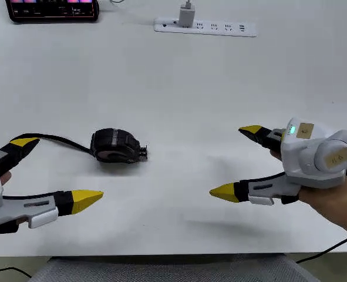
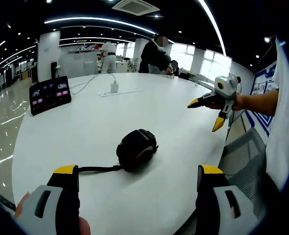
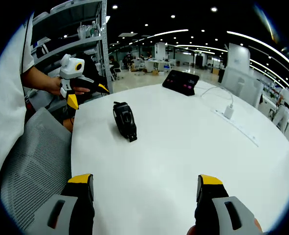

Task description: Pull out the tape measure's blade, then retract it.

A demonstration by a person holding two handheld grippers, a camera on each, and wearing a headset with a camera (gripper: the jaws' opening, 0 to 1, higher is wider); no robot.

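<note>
White bench carried a black tape measure at roughly 8 o'clock from the bench's centre in the head view. It lay on its side, apart from both tools, with the blade wound in and the hook tip at its 3 o'clock end. Left tool was released, jaws spread wide, with the tape measure at its 2 o'clock, near. Black strap ran from the case toward 9 o'clock and ended close by that tool's upper jaw; could not tell if touching. Right tool was also released, jaws wide, with the tape measure at its 9 o'clock, well apart. Beige stickers on the right tool's body were too small to read, and so was any marking on the case. White power strip with one plug sat at 12 o'clock. A dark screen sat at 11 o'clock, its lit content blurred.
</note>
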